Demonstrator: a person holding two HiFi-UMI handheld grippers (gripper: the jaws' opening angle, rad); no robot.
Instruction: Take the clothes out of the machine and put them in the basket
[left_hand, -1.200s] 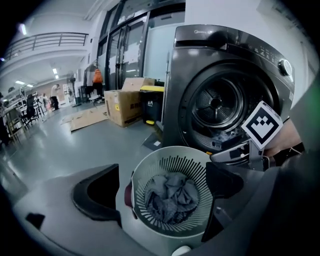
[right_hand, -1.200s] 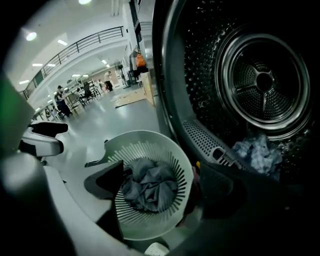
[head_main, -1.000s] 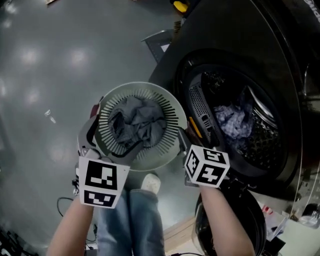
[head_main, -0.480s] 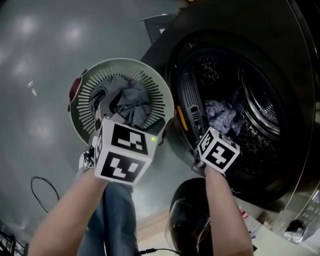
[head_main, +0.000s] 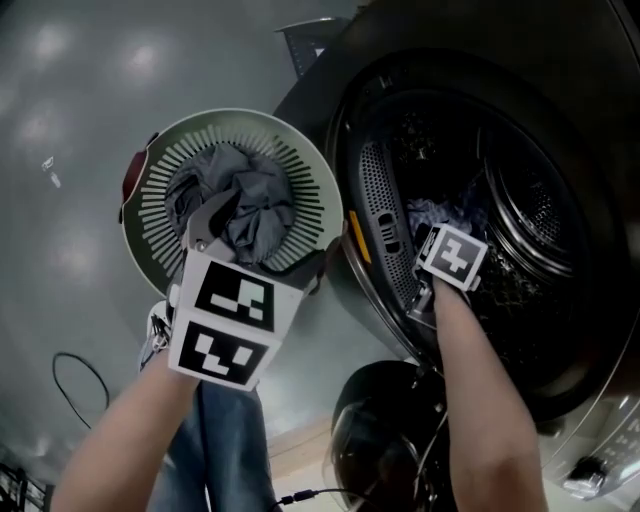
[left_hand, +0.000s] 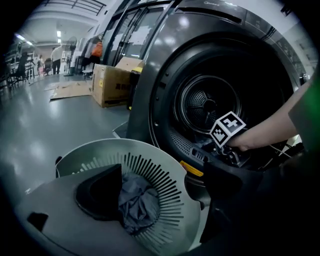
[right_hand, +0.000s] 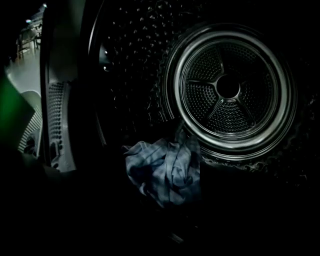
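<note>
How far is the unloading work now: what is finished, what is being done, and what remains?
Done: one grey garment lies in the slatted basket. In hand: the right gripper reaches into the drum, holding nothing yet. Left: a blue checked cloth lies on the drum floor and has yet to come out and go into the basket.

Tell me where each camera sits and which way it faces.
Head view: on the person's head, looking steeply down at the basket and machine; both forearms, left gripper and right gripper show.
Left gripper view: on the left gripper above the basket, facing the machine's mouth; its own jaws show, wide apart, just closing slightly, gripping nothing.
Right gripper view: inside the machine, facing the drum's back and a blue cloth; its jaws lost in darkness.
Shared: head and left gripper views both show the basket, grey clothes and right gripper.
</note>
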